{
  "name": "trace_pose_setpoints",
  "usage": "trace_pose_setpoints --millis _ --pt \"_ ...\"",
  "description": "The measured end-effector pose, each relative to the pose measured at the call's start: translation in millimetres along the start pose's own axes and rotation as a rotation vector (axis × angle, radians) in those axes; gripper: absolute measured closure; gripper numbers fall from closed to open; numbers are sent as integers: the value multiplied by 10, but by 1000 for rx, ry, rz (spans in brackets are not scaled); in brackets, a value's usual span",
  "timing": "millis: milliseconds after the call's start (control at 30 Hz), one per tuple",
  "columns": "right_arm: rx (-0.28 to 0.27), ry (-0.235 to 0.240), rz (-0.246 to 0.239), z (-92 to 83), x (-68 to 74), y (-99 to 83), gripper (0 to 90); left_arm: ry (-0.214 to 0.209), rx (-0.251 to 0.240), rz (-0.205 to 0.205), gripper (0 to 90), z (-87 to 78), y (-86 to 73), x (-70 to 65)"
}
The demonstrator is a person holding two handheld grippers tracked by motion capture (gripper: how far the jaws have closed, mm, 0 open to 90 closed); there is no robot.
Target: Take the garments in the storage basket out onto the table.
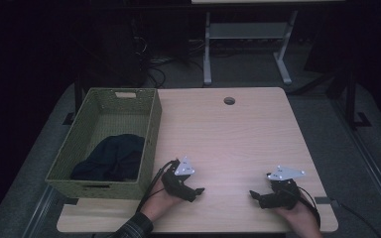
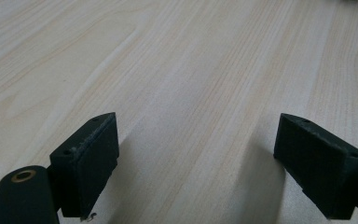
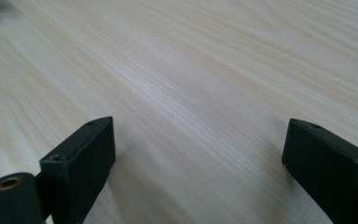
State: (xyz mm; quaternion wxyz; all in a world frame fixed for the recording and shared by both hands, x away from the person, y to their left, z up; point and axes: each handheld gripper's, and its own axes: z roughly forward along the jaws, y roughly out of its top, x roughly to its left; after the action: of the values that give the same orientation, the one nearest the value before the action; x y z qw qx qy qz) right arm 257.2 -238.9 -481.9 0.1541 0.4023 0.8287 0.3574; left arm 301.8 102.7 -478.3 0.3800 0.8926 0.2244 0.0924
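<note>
Nearest the person, the left tool [image 1: 191, 186] and the right tool [image 1: 260, 196] rest low on the pale wooden tabletop [image 1: 238, 134], each held in a hand, jaws wide apart with nothing between them; both gripper views show bare wood grain between the black pads. The tools point toward each other, well apart. Farther off on the left stands a green woven basket [image 1: 151, 129], holding a dark bundle [image 1: 111, 156], probably cloth, near its front end.

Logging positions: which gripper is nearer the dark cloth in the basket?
Left. The left gripper sits just right of the dark cloth; the right gripper is farther right.
</note>
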Motion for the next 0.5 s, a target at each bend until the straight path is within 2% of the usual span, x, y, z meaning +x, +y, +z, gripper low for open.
trace_pose_setpoints --millis 233,400,500 --pt "0 2 0 0 0 1 90 -9 -1 8 127 15 12 6" --pt "0 2 0 0 -1 1 90 -10 28 22 130 -1 32 27" --pt "0 2 0 0 -1 1 90 -16 30 5 131 -16 33 50"
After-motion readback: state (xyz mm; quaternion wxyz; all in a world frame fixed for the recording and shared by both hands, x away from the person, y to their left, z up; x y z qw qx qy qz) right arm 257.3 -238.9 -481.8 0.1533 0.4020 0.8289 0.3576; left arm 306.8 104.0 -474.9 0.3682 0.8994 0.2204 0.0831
